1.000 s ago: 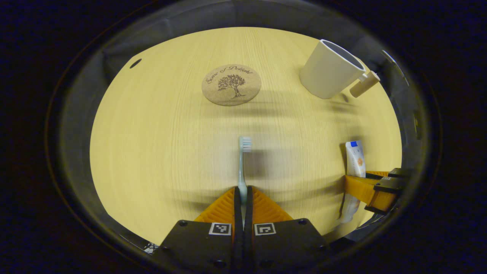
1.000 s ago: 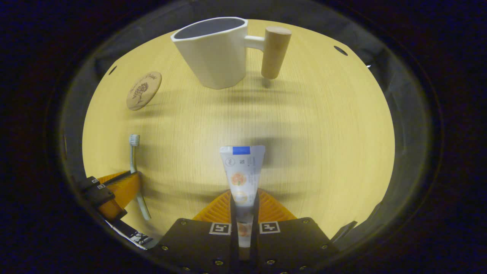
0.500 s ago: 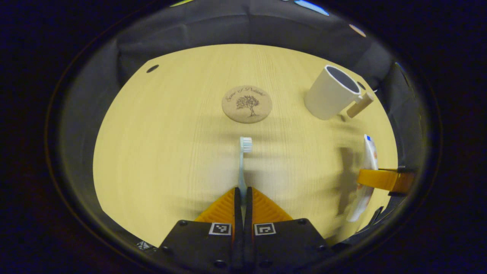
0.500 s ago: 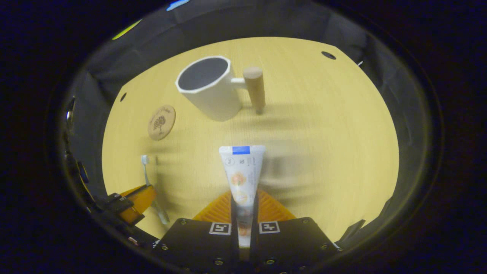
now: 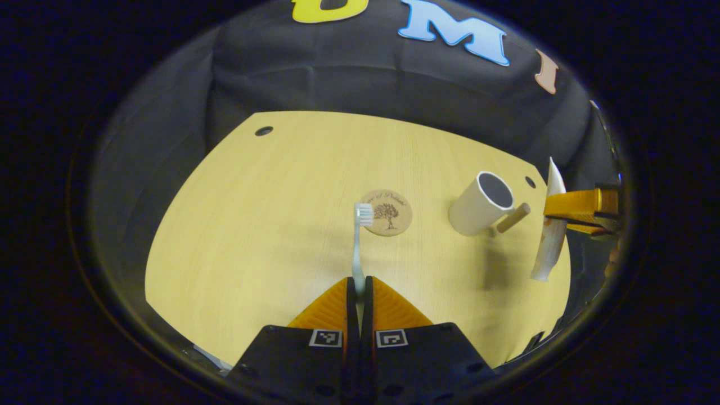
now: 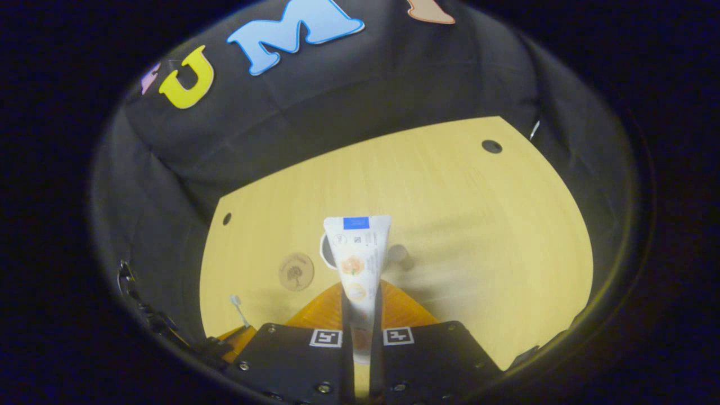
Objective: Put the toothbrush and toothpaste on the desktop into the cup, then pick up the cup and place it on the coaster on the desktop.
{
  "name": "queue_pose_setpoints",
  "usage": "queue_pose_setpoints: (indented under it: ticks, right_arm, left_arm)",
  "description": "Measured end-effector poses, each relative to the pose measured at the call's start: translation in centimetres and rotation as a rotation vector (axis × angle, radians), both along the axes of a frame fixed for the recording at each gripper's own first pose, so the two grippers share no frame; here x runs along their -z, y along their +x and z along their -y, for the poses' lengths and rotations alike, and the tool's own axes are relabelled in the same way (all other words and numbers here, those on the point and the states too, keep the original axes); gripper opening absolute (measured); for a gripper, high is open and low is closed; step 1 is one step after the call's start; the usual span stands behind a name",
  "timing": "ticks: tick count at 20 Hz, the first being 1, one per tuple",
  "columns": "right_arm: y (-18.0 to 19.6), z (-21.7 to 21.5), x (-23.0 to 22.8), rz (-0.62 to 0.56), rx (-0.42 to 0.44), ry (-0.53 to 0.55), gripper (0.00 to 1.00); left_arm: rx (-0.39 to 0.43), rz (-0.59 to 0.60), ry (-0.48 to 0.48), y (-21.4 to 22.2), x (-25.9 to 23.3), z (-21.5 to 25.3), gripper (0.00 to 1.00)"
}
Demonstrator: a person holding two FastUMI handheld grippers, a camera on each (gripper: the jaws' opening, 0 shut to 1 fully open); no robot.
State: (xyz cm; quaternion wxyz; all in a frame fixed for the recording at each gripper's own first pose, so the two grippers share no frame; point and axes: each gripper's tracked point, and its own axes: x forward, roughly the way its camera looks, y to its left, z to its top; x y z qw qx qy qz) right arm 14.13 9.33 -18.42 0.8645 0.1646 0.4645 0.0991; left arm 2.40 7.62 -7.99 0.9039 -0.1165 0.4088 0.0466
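My left gripper (image 5: 358, 286) is shut on the handle of a pale toothbrush (image 5: 356, 242), held high above the wooden table (image 5: 253, 225) with the bristles pointing forward. My right gripper (image 6: 360, 295) is shut on a white toothpaste tube (image 6: 356, 253), also lifted well off the table. Below stand the white cup (image 5: 481, 203) with its wooden handle (image 5: 513, 217) and, to its left, the round cork coaster (image 5: 387, 212). In the right gripper view the tube hides most of the cup (image 6: 324, 250); the coaster (image 6: 296, 271) lies left of it. The right gripper (image 5: 562, 207) with the tube (image 5: 550, 247) hangs right of the cup.
Black cloth walls surround the table on the far side and both flanks. Small dark holes sit near the table's far corners (image 5: 263, 131) (image 6: 491, 146). The left gripper (image 6: 235, 333) with the toothbrush (image 6: 238, 308) shows low on the left in the right gripper view.
Both grippers have risen far above the table, carrying the toothbrush and the toothpaste. The cup and coaster look smaller and farther away; the booth wall has come into view.
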Motion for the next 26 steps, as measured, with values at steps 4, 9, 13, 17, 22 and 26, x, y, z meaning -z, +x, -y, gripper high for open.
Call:
queue_pose_setpoints:
  ticks: [4,9,13,17,22,26]
  right_arm:
    - [5.3,-1.1,-1.8,0.131,0.036,0.02,0.11]
    - [9.9,-2.4,-0.7,0.227,0.051,0.008,0.11]
    - [11.5,-2.6,1.4,0.279,0.03,-0.056,0.12]
    - [11.7,-2.9,3.9,0.257,0.033,-0.075,0.11]
    - [10.4,-2.8,5.0,0.243,0.028,-0.076,0.19]
    - [8.7,-2.4,4.9,0.246,-0.002,-0.083,0.23]
  left_arm:
    - [-0.065,0.074,0.011,-2.0,-3.6,-2.6,0.07]
    - [-0.169,0.108,0.033,-6.6,-6.3,-6.3,0.08]
    - [-0.258,0.114,0.082,-10.1,-9.0,-8.9,0.07]
    - [-0.336,0.111,0.092,-12.5,-10.9,-10.1,0.08]
    - [-0.38,0.097,0.066,-12.2,-11.1,-10.3,0.08]
    - [-0.358,0.094,0.065,-10.7,-11.0,-9.6,0.07]
